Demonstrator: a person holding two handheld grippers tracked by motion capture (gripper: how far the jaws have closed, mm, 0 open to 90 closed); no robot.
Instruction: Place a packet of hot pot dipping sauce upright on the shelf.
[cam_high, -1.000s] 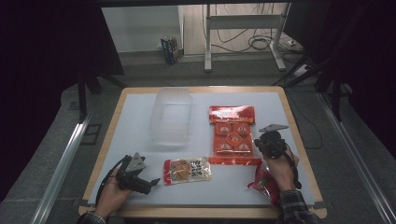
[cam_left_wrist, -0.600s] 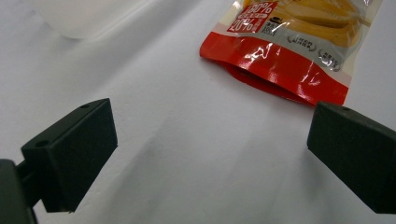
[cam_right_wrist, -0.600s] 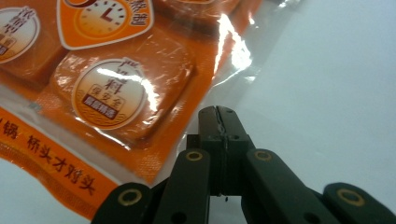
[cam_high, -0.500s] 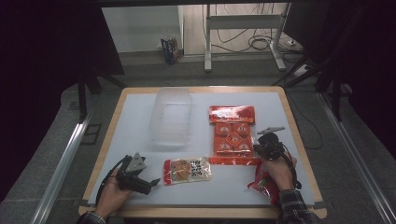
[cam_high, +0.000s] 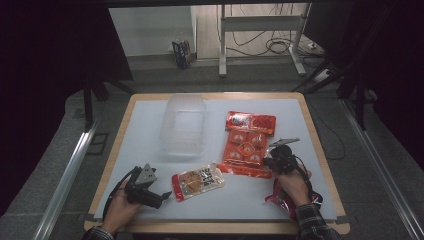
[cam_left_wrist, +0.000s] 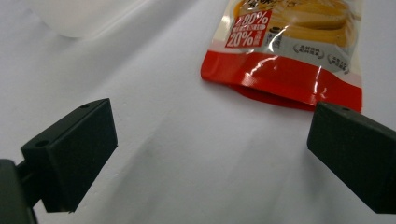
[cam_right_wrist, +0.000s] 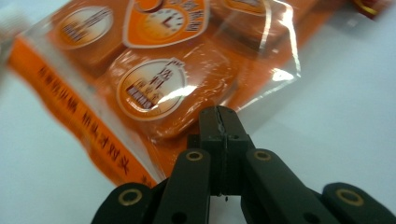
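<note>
Between right tongs, orange packet

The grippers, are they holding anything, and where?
The right gripper pinches the orange snack pack by its clear edge. The left gripper is open, holding nothing.

We see the table evenly lit from above while the room around it sinks into darkness. Ahead of the right tool, glare streaks the orange packet, whose far edges blur. Ahead of the left tool, highlights flash on the red pouch, and its jaws cast soft shadows.
</note>
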